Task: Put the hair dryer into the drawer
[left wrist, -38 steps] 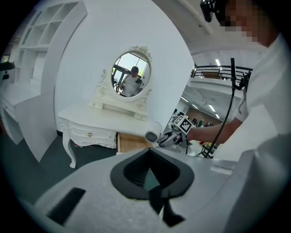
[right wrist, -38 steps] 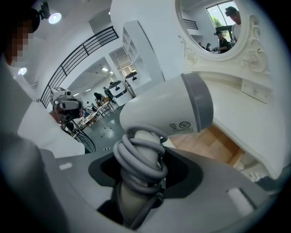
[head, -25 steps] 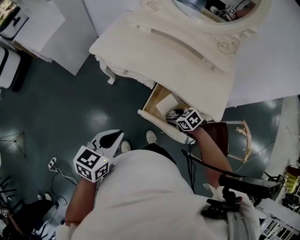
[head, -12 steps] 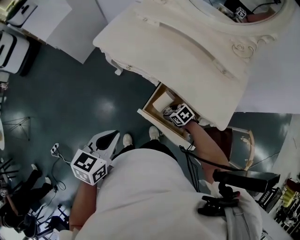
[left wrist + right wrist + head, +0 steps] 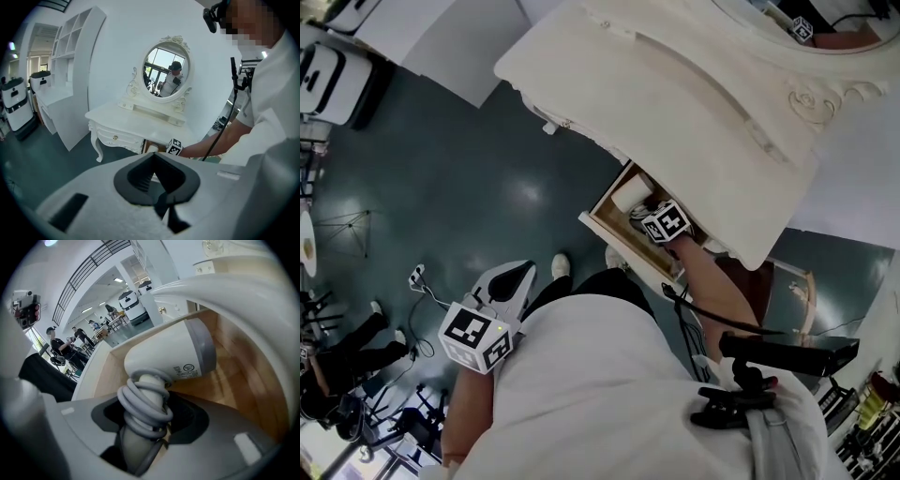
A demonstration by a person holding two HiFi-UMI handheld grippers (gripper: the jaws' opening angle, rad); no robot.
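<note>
A white hair dryer (image 5: 168, 357) with its grey cord wound round the handle is in my right gripper (image 5: 145, 416), which is shut on that handle. Its barrel lies low inside the open wooden drawer (image 5: 234, 385). From the head view the drawer (image 5: 623, 246) stands pulled out under the white dressing table (image 5: 675, 103), and the hair dryer (image 5: 630, 197) shows just beyond my right gripper (image 5: 645, 212). My left gripper (image 5: 528, 272) hangs over the floor, well left of the drawer, shut with nothing in it. In the left gripper view the left gripper (image 5: 152, 157) faces the dressing table (image 5: 136, 124).
A chair with a brown seat (image 5: 741, 277) stands right of the drawer. White cabinets (image 5: 441, 47) line the wall at upper left. An oval mirror (image 5: 166, 72) tops the table. Cables and a plug (image 5: 417, 277) lie on the dark floor, and other people stand far off (image 5: 70, 345).
My right gripper has sunk with the hair dryer from above the drawer's front edge down into the drawer. The left gripper has stayed almost where it was.
</note>
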